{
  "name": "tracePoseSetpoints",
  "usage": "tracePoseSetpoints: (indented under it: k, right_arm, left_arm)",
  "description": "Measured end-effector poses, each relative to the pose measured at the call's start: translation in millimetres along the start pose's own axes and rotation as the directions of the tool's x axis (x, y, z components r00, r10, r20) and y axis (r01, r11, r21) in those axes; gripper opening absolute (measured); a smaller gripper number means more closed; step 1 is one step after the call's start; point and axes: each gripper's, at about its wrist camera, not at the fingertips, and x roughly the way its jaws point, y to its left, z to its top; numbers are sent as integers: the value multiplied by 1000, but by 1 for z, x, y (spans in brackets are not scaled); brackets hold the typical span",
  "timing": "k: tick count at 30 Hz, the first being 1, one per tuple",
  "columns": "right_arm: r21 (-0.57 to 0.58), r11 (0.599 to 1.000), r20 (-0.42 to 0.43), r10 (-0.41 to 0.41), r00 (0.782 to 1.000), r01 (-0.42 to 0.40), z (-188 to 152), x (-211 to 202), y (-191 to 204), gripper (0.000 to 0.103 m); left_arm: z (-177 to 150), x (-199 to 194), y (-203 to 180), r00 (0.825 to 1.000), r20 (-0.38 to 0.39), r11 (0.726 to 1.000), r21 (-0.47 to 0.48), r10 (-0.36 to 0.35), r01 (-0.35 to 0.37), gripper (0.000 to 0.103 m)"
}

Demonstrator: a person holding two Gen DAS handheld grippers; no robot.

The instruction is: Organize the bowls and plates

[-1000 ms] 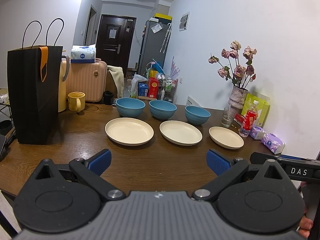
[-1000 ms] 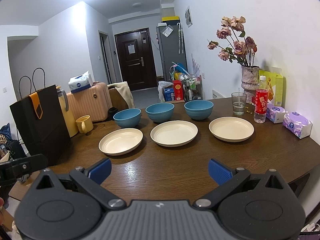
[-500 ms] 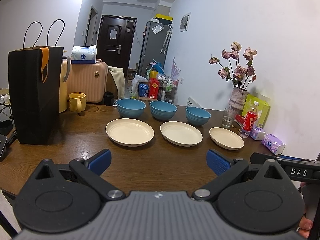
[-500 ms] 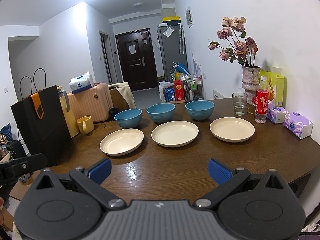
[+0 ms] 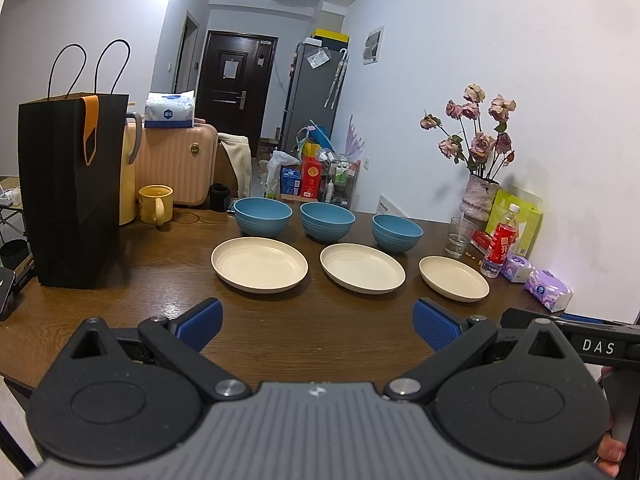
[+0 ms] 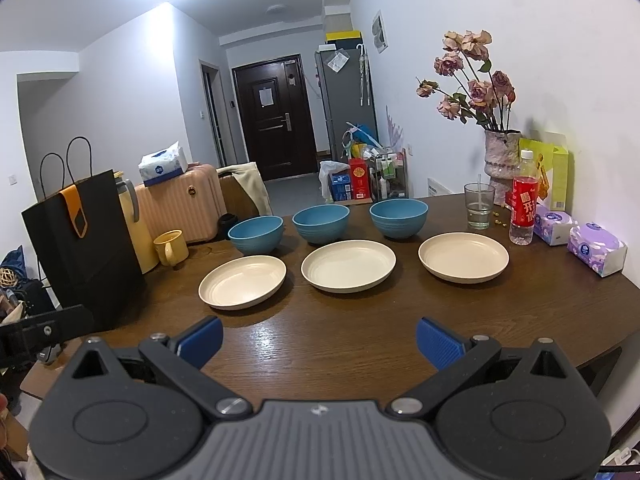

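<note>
Three cream plates lie in a row on the brown table (image 5: 320,332): left plate (image 5: 259,263), middle plate (image 5: 362,267), right plate (image 5: 453,283). Behind each stands a blue bowl: left bowl (image 5: 263,216), middle bowl (image 5: 327,221), right bowl (image 5: 397,233). The right wrist view shows the same plates (image 6: 243,282) (image 6: 348,265) (image 6: 463,257) and bowls (image 6: 256,234) (image 6: 321,223) (image 6: 398,217). My left gripper (image 5: 318,324) is open above the table's near edge, well short of the plates. My right gripper (image 6: 319,340) is open too, empty, equally far back.
A black paper bag (image 5: 68,188) stands at the table's left, with a yellow mug (image 5: 156,203) and a jug behind it. At the right are a vase of dried roses (image 5: 480,200), a glass (image 5: 458,236), a red-labelled bottle (image 5: 500,246) and tissue packs (image 5: 547,290).
Both grippers have risen slightly, so the table's things sit a little lower in view. Both stay open and nothing on the table has moved.
</note>
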Motion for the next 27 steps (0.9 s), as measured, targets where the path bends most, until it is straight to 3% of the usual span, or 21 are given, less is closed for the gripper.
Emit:
tracePoseSetpoints:
  k: [19,27]
  right_arm:
    - [-39,997,-61,70,996,-72,7,22,-28,103]
    - [-46,997,-82,52,995,-56,9,36,-30,103]
  left_arm:
    - [-8,17,-33,996,6,994,-63,91,-90,103]
    - [-6,25,-30,995,6,991,-80,104,-103,103]
